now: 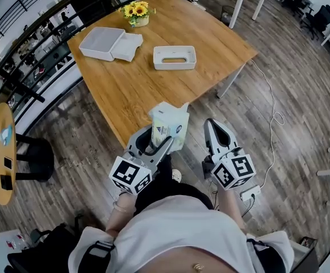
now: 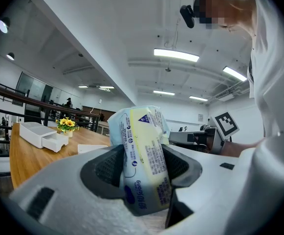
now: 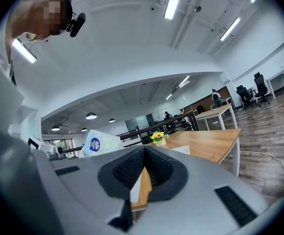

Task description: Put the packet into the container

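A pale blue and yellow packet (image 1: 170, 121) stands upright between the jaws of my left gripper (image 1: 158, 141), which is shut on it just off the near corner of the wooden table (image 1: 153, 90). Along the left gripper view the packet (image 2: 142, 160) fills the gap of my left gripper (image 2: 142, 175), pads pressed on both sides. An open white container (image 1: 174, 57) sits mid-table, seen low as the container (image 2: 90, 148). My right gripper (image 1: 214, 128) hangs beside the left one, shut and empty; in its own view my right gripper (image 3: 142, 173) shows pads meeting, the packet (image 3: 100, 143) off to the left.
A white box (image 1: 101, 42) with a smaller tray (image 1: 128, 46) beside it lies at the table's far left. A pot of yellow flowers (image 1: 137, 13) stands at the back. A railing (image 1: 34, 50) runs left of the table. A cable (image 1: 270, 124) trails on the wooden floor at right.
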`<state>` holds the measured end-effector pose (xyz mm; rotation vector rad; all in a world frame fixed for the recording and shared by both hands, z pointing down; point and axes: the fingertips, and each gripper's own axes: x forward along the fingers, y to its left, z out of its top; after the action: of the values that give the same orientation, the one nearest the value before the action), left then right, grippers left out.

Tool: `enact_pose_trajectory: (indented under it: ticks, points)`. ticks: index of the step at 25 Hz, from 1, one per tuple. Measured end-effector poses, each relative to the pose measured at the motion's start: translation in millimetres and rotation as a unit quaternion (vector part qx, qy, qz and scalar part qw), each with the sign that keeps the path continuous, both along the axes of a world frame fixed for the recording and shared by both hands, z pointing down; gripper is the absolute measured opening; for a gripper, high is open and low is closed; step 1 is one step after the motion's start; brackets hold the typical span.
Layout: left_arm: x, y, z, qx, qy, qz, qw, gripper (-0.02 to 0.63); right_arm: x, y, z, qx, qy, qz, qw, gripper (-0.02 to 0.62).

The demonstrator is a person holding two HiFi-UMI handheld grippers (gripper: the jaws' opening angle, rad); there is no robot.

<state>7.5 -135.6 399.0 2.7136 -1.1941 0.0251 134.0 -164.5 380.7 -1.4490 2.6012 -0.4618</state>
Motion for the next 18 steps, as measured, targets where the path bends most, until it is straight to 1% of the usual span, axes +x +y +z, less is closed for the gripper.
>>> enact_pose_trajectory:
  ticks: [8, 13, 18]
  points:
    - [8, -30, 5, -0.002, -0.001, 0.003, 1.0000, 0.225, 14, -21, 9, -0.012, 0.004, 0.013, 1.000, 0.011]
    - [10, -61, 7, -0.003, -0.003, 0.008, 1.0000, 0.225, 11, -52, 7, -0.008, 0.004, 0.006, 1.000, 0.011]
    - [11, -100, 6, -0.001, -0.001, 0.003, 1.0000, 0.225, 10, -90, 7, -0.011, 0.008, -0.002, 1.000, 0.011]
